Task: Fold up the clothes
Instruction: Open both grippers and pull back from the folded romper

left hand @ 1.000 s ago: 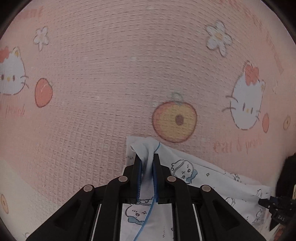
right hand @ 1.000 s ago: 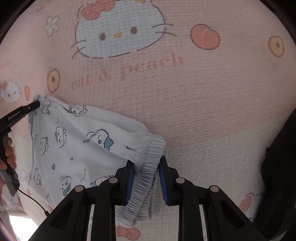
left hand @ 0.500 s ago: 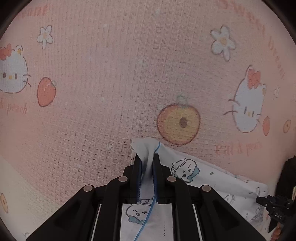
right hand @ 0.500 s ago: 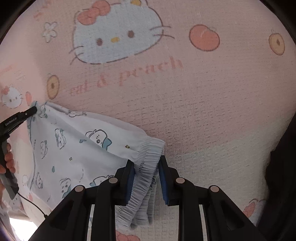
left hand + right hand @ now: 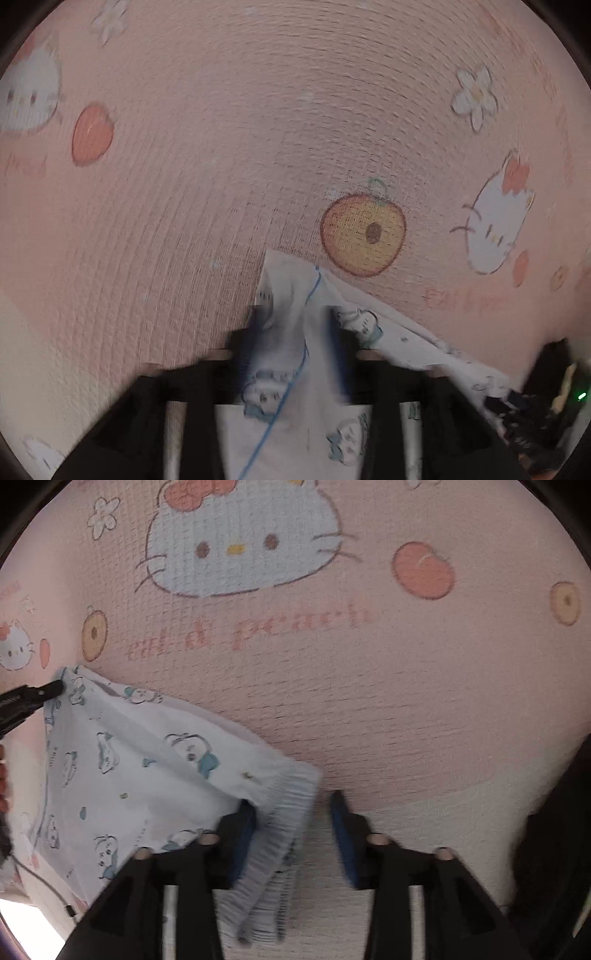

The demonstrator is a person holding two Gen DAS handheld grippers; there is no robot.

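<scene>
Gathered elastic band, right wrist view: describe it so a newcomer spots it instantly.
Start at the pink cat-print blanket. On it lies a white cartoon-print garment. Its ribbed, pleated elastic band hangs between the open right gripper fingers, the garment's only unprinted part.

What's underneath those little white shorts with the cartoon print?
The white shorts lie on a pink cat-print blanket, which spreads out all around them. What the blanket itself covers is hidden.
</scene>
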